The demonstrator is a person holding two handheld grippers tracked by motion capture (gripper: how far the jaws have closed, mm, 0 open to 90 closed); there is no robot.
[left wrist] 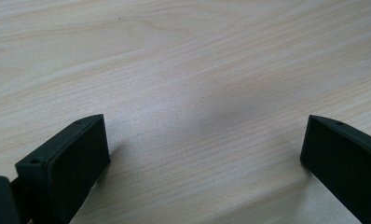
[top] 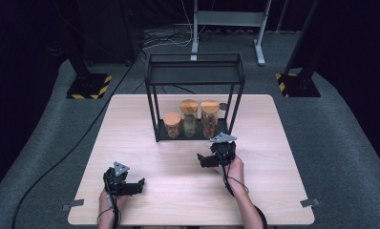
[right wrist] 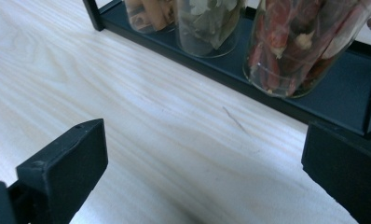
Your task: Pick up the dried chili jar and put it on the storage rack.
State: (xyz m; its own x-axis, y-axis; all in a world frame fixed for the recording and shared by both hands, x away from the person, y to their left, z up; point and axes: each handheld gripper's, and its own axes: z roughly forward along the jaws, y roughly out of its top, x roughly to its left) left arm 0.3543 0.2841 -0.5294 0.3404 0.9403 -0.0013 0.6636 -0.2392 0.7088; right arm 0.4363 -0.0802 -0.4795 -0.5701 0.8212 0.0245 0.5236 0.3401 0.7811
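The right gripper hovers over the wooden table just in front of the black wire rack, its jaws spread wide with nothing between them, and in the right gripper view the jar of red chillies stands nearest to it on the rack's bottom shelf, with the jar of green leaves and the shorter jar of brown pieces beside it in a row. The left gripper sits low over bare tabletop near the person's edge, well apart from the rack, its jaws also wide open and holding nothing
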